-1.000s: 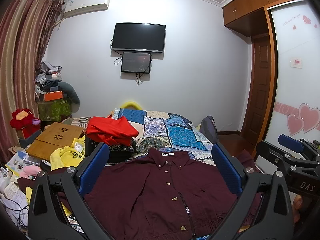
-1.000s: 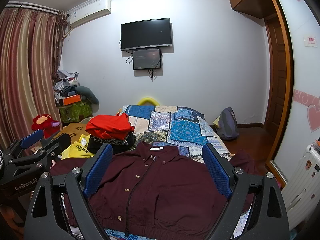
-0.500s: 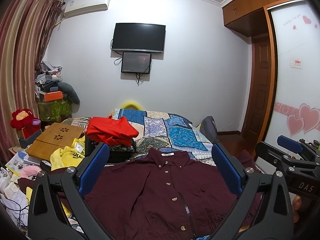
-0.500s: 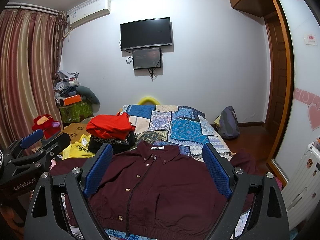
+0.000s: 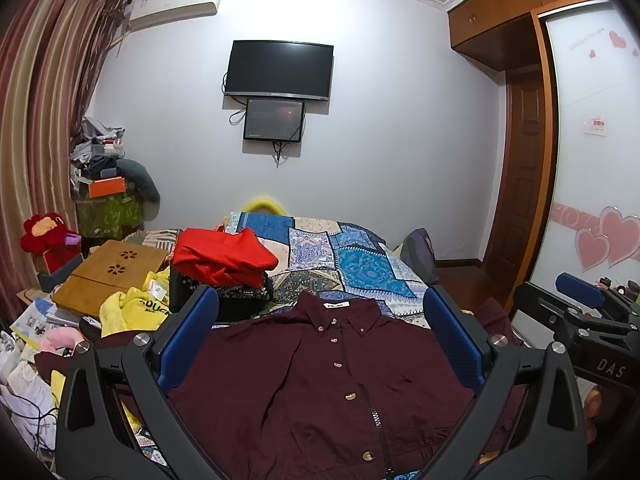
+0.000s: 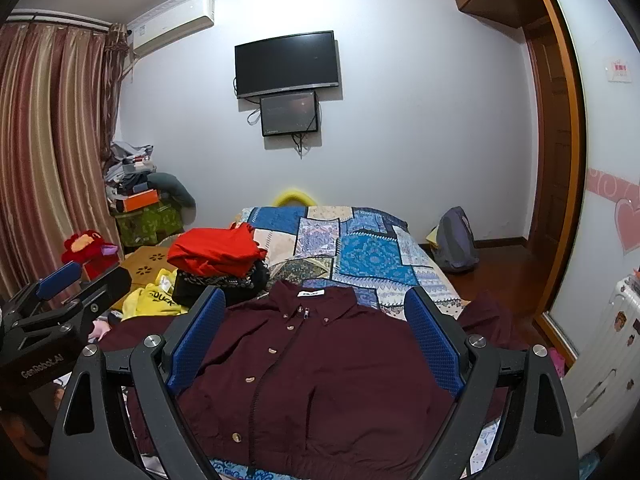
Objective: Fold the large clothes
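A dark maroon button-up jacket (image 5: 320, 376) lies spread flat, front up, collar away from me, on the near end of the bed; it also shows in the right wrist view (image 6: 320, 372). Its sleeves stretch out to both sides. My left gripper (image 5: 320, 320) is open and empty, held above the jacket. My right gripper (image 6: 316, 312) is open and empty above the jacket too. The right gripper shows at the right edge of the left wrist view (image 5: 580, 312), and the left gripper at the left edge of the right wrist view (image 6: 60, 304).
A patchwork quilt (image 6: 360, 248) covers the bed. A red garment (image 5: 224, 256) tops a dark pile left of the collar. Yellow clothes (image 5: 128, 308), a wooden lap table (image 5: 108, 272) and papers lie at the left. A backpack (image 6: 456, 240) sits on the floor at the right.
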The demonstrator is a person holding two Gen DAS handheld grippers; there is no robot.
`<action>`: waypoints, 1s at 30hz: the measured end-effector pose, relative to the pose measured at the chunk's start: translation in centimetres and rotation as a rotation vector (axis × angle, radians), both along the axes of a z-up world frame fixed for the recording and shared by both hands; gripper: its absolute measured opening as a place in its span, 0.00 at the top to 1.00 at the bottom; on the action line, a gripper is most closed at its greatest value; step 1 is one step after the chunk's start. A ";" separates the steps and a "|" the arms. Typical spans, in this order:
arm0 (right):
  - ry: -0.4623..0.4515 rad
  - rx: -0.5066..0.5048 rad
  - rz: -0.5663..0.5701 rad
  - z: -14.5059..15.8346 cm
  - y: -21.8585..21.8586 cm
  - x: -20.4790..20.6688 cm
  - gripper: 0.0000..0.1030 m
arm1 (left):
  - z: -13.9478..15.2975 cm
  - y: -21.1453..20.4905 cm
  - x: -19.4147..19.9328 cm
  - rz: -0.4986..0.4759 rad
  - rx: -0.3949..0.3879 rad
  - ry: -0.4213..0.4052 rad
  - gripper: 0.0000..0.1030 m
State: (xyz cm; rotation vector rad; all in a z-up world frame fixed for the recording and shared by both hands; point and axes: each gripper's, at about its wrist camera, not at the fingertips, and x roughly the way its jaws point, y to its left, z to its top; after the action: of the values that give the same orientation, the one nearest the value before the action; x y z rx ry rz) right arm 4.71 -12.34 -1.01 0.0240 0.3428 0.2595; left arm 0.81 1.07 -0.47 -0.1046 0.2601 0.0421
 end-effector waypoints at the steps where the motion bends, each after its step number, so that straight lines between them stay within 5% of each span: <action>1: 0.003 -0.003 -0.002 0.0 0.1 0.2 0.13 | -0.1 0.1 0.2 0.001 -0.002 0.003 0.00; 14: 0.034 -0.047 0.011 -0.8 1.5 4.7 0.13 | -0.7 5.6 4.4 0.086 -0.047 0.047 0.00; 24: 0.131 -0.148 0.027 -3.5 3.1 11.9 0.13 | -3.9 17.4 9.7 0.273 -0.117 0.178 0.00; 30: 0.277 -0.166 0.079 -6.0 3.1 15.5 0.13 | -7.6 26.1 10.5 0.306 -0.223 0.281 0.00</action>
State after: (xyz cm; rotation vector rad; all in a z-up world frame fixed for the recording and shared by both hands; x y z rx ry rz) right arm 20.16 -9.27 -7.05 -0.1187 0.6409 0.3058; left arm 11.34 27.19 -8.08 -0.3611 0.5274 0.3337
